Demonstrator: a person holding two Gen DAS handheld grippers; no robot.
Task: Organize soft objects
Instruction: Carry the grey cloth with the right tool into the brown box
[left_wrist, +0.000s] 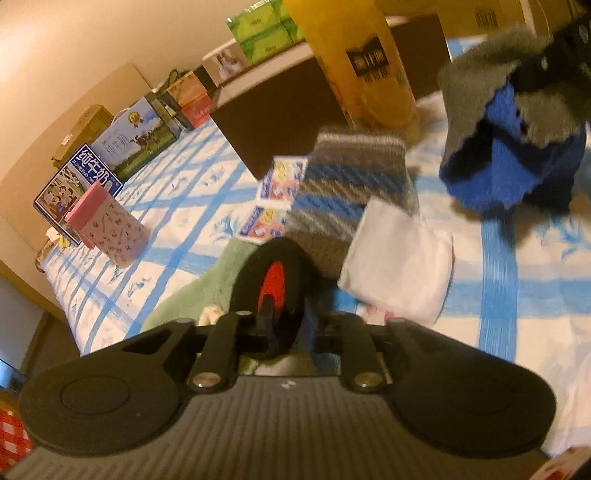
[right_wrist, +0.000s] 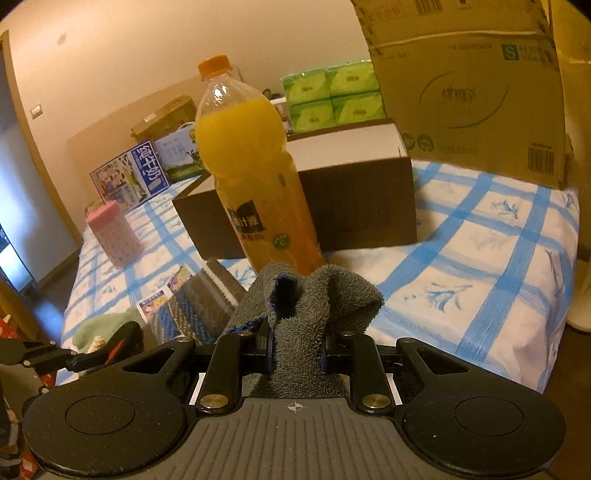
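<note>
step: my right claw (right_wrist: 295, 354) grips the grey-blue cloth (right_wrist: 306, 295), lifted over the bed (right_wrist: 480, 266).
left claw (left_wrist: 275, 295): pinched together, empty, near the striped cloth (left_wrist: 347, 177).
next: i'd judge set it by the folded pile.

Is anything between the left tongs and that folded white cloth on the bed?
Nothing visible. The shut left tongs hover over a green towel; the folded white cloth lies just right of them on the blue-checked bedsheet, unobstructed.
</note>
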